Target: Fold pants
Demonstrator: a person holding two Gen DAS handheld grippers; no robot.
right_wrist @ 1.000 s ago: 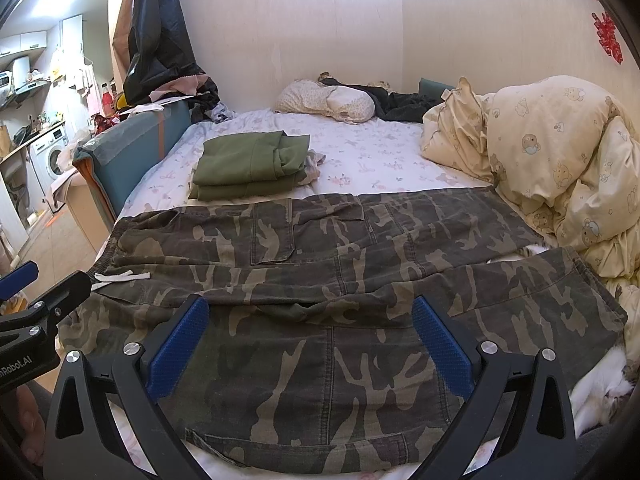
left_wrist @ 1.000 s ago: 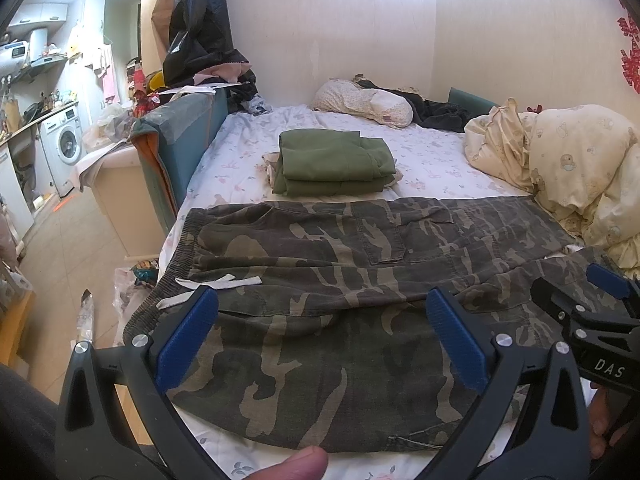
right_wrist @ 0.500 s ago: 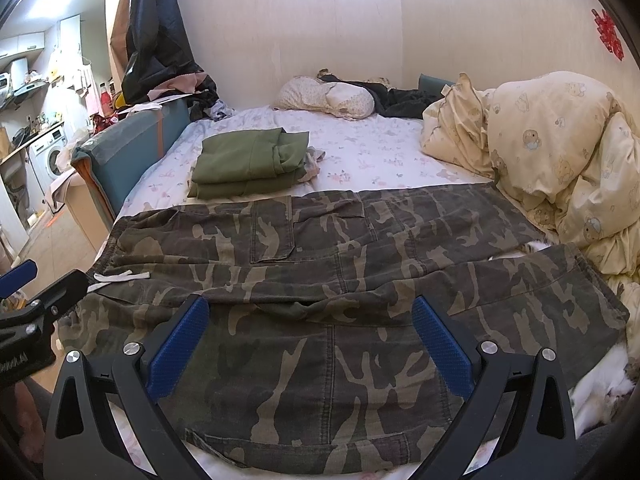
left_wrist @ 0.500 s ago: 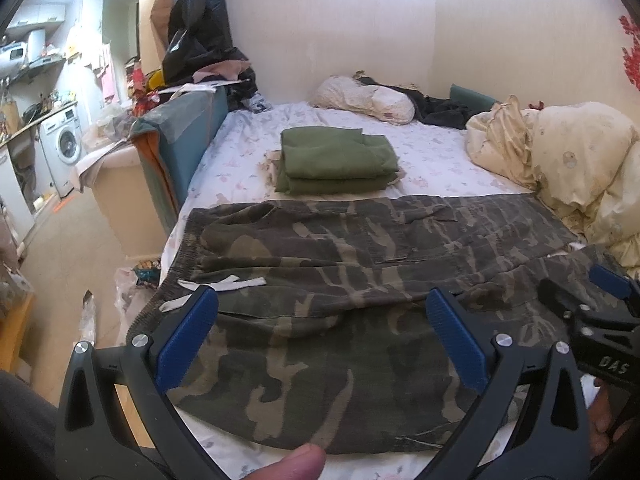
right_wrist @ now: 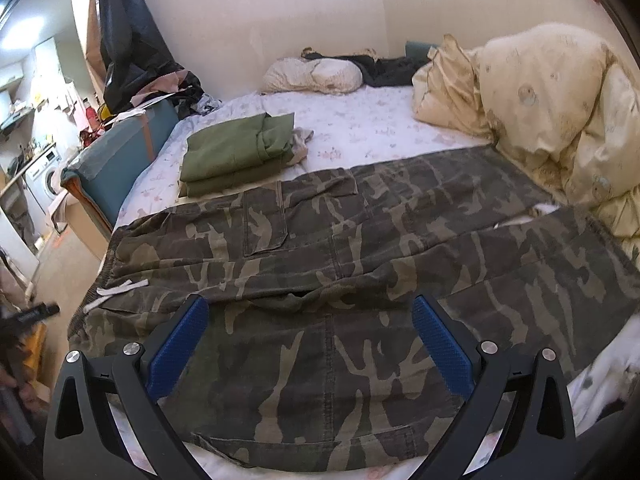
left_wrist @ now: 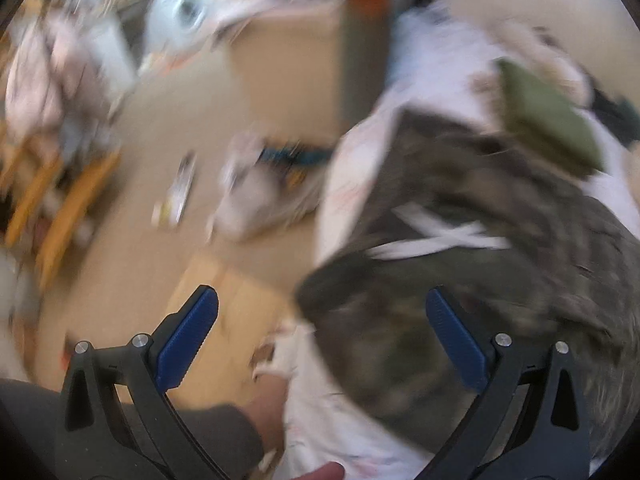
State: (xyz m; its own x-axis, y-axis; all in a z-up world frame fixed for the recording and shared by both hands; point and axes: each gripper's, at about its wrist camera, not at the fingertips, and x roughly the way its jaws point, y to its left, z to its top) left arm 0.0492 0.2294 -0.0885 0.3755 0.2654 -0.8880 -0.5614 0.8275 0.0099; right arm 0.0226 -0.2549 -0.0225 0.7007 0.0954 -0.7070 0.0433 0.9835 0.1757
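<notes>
The left gripper (left_wrist: 320, 320) is swinging sharply off to the left, so its view is smearing with motion blur and now taking in the floor (left_wrist: 132, 264) beside the bed (earlier it was facing straight up the mattress). The camouflage pants (left_wrist: 500, 280) are sliding to the right of its view, the waist corner lying between its spread fingers.

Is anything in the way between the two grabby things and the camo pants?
Nothing visible is. The right gripper hangs open right over the camo pants, with no other thing between. The left gripper is open near the waistband corner; that view is blurry, but nothing shows between them. The folded green clothes lie farther back.
</notes>
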